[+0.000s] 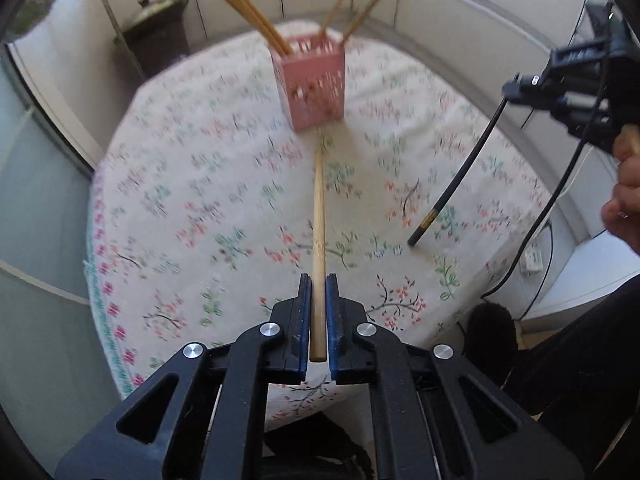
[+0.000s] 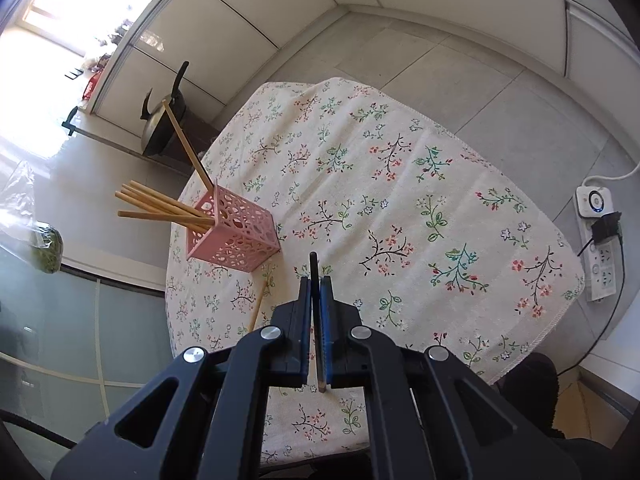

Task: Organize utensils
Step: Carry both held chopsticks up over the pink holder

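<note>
A pink perforated holder (image 1: 310, 84) stands on the floral tablecloth and holds several wooden chopsticks (image 1: 250, 10). It also shows in the right wrist view (image 2: 236, 234) with its chopsticks (image 2: 160, 208). My left gripper (image 1: 318, 280) is shut on a wooden chopstick (image 1: 319, 216) that points at the holder's base. My right gripper (image 2: 315, 282) is shut on a black chopstick (image 2: 314, 268). In the left wrist view the right gripper (image 1: 510, 90) hangs at the upper right with the black chopstick (image 1: 460, 176) slanting down, its tip near the cloth. The wooden chopstick's tip (image 2: 258, 304) shows left of my right gripper.
The floral-clothed table (image 2: 400, 184) drops off on all sides to a tiled floor. A dark pot (image 2: 164, 128) stands on a stand beyond the table. A power strip (image 2: 600, 248) with cables lies on the floor at right.
</note>
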Demonstrator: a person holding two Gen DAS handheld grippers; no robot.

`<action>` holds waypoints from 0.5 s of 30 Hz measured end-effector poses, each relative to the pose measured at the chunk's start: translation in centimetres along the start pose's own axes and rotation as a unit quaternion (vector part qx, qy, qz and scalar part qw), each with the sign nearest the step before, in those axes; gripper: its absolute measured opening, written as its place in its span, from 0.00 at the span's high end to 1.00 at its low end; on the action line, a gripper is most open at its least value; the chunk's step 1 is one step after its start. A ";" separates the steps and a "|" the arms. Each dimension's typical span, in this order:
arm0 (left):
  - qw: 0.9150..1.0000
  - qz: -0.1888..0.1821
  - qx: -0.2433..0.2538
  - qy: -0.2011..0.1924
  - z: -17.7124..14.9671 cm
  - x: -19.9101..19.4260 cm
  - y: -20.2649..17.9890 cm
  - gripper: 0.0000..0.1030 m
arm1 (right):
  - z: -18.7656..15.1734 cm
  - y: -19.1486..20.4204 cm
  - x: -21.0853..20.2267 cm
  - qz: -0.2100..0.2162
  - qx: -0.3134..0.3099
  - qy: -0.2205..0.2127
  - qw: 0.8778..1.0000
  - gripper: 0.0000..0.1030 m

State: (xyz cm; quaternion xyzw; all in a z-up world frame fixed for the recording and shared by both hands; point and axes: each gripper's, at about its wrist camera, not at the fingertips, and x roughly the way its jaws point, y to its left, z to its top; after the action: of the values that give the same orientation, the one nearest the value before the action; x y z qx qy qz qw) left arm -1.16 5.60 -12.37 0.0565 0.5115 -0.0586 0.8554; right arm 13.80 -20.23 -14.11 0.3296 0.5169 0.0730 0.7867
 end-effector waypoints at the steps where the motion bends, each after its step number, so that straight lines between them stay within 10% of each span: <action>1: 1.000 0.002 -0.003 -0.012 1.0 -0.5 0.3 0.94 | 0.0 0.1 -0.3 0.003 -0.003 -0.004 1.000 0.95; 15: 0.988 -0.007 -0.064 -0.142 5.6 -5.5 3.0 0.94 | -1.0 4.6 -5.1 0.041 -0.131 -0.094 0.986 0.95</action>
State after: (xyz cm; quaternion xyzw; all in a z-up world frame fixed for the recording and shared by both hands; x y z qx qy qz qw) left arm 1.64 7.91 -4.79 -0.0108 0.3881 -0.0393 0.9207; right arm 11.64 -18.52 -7.74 0.2500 0.4127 0.1413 0.8644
